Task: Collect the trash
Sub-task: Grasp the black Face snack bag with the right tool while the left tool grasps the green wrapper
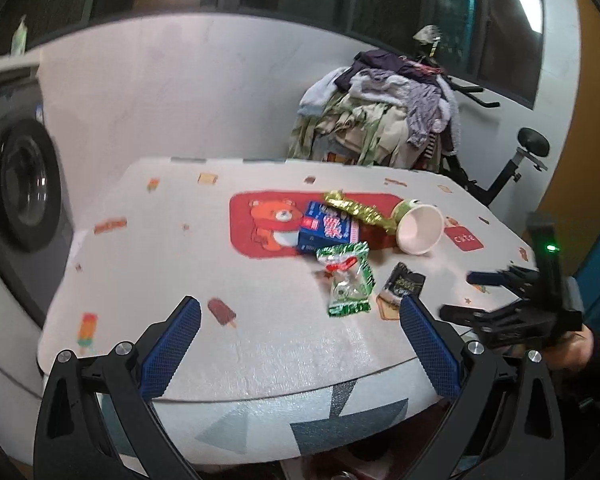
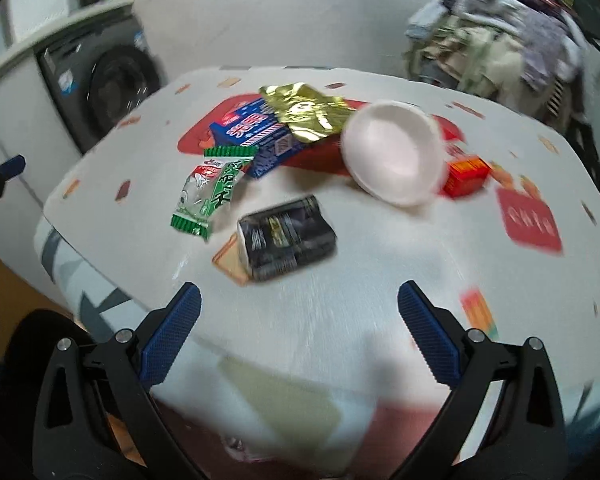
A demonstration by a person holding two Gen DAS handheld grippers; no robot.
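Trash lies in a loose group on the patterned table cover (image 1: 172, 264): a green wrapper (image 1: 346, 278) (image 2: 210, 192), a blue box (image 1: 326, 230) (image 2: 256, 136), a gold wrapper (image 1: 356, 210) (image 2: 308, 114), a tipped white paper cup (image 1: 418, 228) (image 2: 394, 152), a black wrapper (image 1: 402, 284) (image 2: 286, 236) and a small red box (image 2: 466, 174). My left gripper (image 1: 300, 344) is open and empty, over the table's near edge. My right gripper (image 2: 300, 334) is open and empty, short of the black wrapper; it also shows in the left wrist view (image 1: 512, 300).
A washing machine (image 1: 20, 184) (image 2: 112, 88) stands to the left of the table. A pile of clothes (image 1: 380, 116) (image 2: 496, 28) sits on an exercise bike (image 1: 504, 172) behind the table's far right corner. A white wall (image 1: 172, 88) runs behind.
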